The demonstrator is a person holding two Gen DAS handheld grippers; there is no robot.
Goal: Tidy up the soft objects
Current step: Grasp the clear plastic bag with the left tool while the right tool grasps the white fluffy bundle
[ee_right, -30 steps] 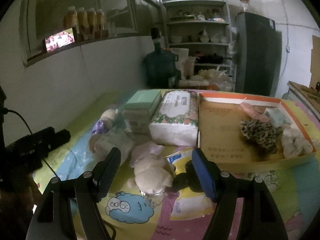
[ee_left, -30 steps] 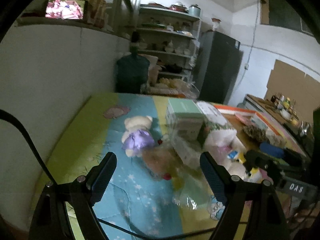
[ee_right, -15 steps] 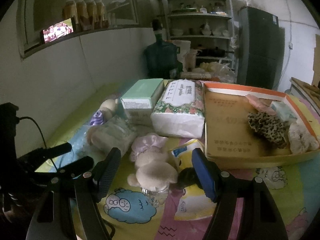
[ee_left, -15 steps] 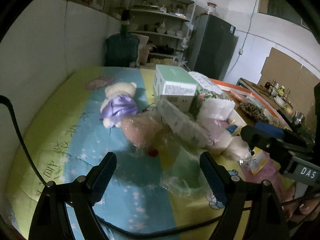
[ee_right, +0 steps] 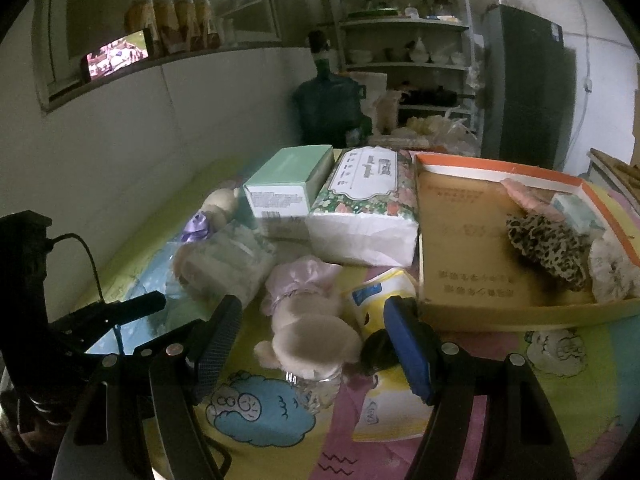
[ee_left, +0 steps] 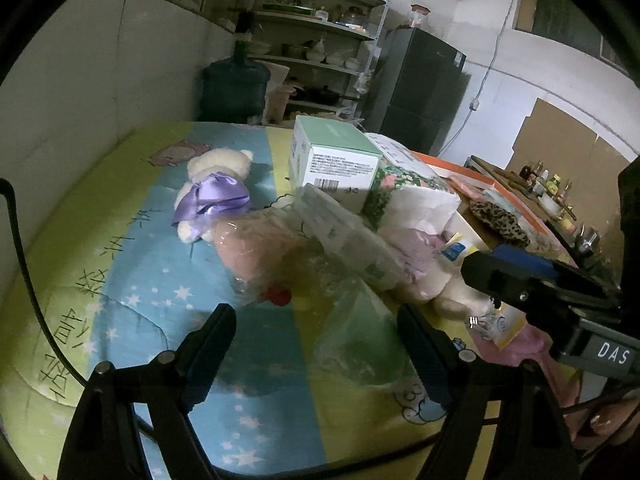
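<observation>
A cream teddy bear in a purple satin dress (ee_left: 212,196) lies on the colourful quilt. A pink plush toy in clear plastic wrap (ee_left: 260,252) lies in front of my open, empty left gripper (ee_left: 316,348). A cream bear in a pale pink dress (ee_right: 308,316) lies between the open jaws of my right gripper (ee_right: 312,340), which is empty. An orange-rimmed cardboard tray (ee_right: 460,248) holds a leopard-print soft item (ee_right: 548,244) and a whitish fluffy one (ee_right: 612,272).
A green box (ee_right: 288,188) and a floral tissue pack (ee_right: 368,208) stand behind the toys. A yellow packet (ee_right: 384,296) lies beside the tray. A wrapped tissue pack (ee_left: 348,236) rests on the toys. A wall runs along the left; shelves, water jug and fridge stand behind.
Both grippers have moved forward and lower toward the toys. The pink-dressed bear now lies between the right gripper's jaws. Both stay open.
</observation>
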